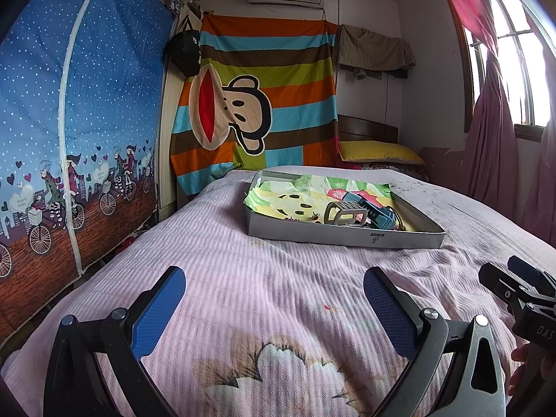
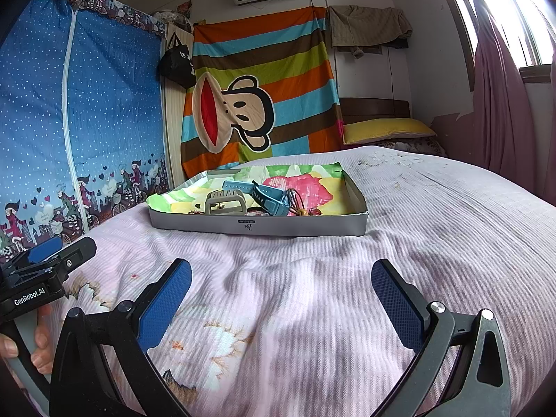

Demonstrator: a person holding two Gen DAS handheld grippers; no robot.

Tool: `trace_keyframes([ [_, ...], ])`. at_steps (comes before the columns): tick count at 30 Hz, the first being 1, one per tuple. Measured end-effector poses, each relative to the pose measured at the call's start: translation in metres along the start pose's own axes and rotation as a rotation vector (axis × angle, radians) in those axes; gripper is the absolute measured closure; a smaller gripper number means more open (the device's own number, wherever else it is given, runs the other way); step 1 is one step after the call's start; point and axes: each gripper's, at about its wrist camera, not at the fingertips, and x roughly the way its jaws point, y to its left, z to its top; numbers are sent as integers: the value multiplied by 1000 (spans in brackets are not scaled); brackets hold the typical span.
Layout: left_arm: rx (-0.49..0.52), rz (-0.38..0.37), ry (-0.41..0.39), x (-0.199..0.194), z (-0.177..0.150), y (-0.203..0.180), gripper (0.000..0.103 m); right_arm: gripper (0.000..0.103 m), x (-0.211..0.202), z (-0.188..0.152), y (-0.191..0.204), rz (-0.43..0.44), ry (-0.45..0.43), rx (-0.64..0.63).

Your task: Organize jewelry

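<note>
left gripper (image 1: 274, 299): fingers spread wide, nothing held, low over the bed (image 1: 264, 264).
right gripper (image 2: 281, 292): same, wide and bare.
jewelry: in the tray (image 2: 257, 227) mid-bed, well ahead; blue watch strap (image 2: 267, 193), grey clip (image 2: 226, 203), small beads (image 2: 305, 211).
approach: come in over the near wall, pick one piece, you'll snag the liner otherwise.
views: right wrist shows the beads clearly; left wrist barely does.

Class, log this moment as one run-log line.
left gripper: open, empty | right gripper: open, empty | jewelry: in grey tray on bed
</note>
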Motion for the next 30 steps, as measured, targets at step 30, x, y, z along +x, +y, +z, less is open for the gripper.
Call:
trace_keyframes([
  [30,-24,-9,37,1,1,-1,0,1,0,0,0,0,0,0],
])
